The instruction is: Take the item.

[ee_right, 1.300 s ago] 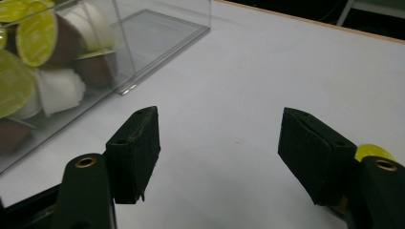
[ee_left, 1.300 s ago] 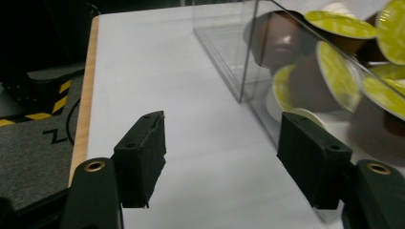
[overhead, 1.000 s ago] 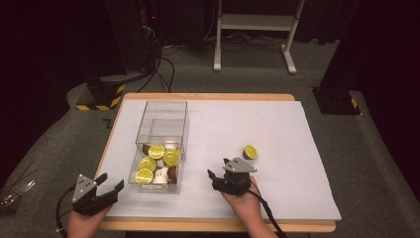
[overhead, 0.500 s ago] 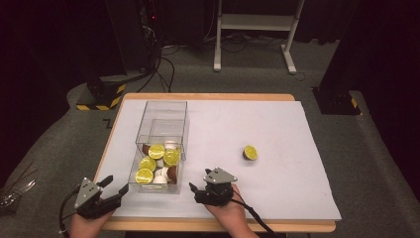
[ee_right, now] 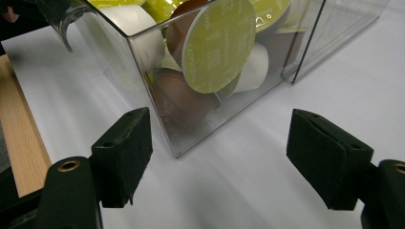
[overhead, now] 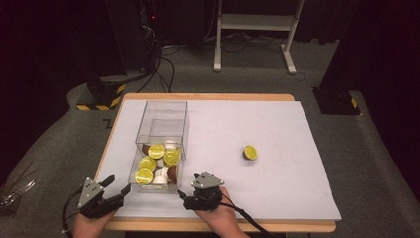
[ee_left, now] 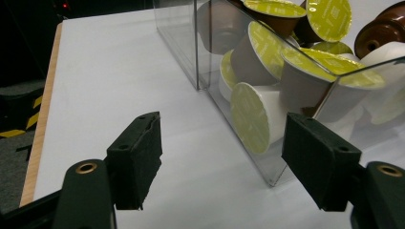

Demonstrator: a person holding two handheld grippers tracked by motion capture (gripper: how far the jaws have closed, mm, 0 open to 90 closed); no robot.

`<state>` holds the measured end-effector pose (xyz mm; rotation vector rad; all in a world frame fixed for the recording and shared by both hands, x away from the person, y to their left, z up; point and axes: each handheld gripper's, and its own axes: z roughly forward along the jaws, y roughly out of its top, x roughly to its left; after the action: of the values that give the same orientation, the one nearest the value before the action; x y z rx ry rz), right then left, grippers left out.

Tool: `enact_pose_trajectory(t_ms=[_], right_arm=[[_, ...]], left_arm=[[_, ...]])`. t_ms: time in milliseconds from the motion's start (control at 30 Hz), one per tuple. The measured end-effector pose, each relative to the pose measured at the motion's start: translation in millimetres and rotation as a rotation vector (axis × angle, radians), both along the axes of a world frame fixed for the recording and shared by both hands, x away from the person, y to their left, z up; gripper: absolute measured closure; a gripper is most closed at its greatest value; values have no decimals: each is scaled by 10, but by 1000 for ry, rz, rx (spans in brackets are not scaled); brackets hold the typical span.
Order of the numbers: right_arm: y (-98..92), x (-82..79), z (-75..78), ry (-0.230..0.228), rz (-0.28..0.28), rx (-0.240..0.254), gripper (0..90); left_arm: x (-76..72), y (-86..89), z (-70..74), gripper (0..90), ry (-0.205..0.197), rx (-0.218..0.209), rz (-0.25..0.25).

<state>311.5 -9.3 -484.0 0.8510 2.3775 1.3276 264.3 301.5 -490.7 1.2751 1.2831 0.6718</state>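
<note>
White paper covers the table [overhead: 277, 124]. Both hands rest at its near edge, the left gripper [overhead: 115, 187] open and empty, the right gripper [overhead: 184, 194] just opening, empty, beside the capsule-filled clear box [overhead: 163, 111]; one capsule [overhead: 250, 152] lies apart.

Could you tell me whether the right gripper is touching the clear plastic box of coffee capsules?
Apart. The right gripper view shows the right gripper with open jaws and bare white table between them and the clear box.
</note>
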Motion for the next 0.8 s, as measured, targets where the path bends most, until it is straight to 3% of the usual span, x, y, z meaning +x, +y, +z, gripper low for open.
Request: enact_pose_trajectory(t_ms=[467, 800], right_arm=[[111, 10, 28, -12, 7, -1, 231], [139, 29, 29, -13, 8, 1, 230]], left_arm=[[-31, 24, 16, 283, -9, -28, -22], [-75, 50, 33, 259, -21, -12, -58]])
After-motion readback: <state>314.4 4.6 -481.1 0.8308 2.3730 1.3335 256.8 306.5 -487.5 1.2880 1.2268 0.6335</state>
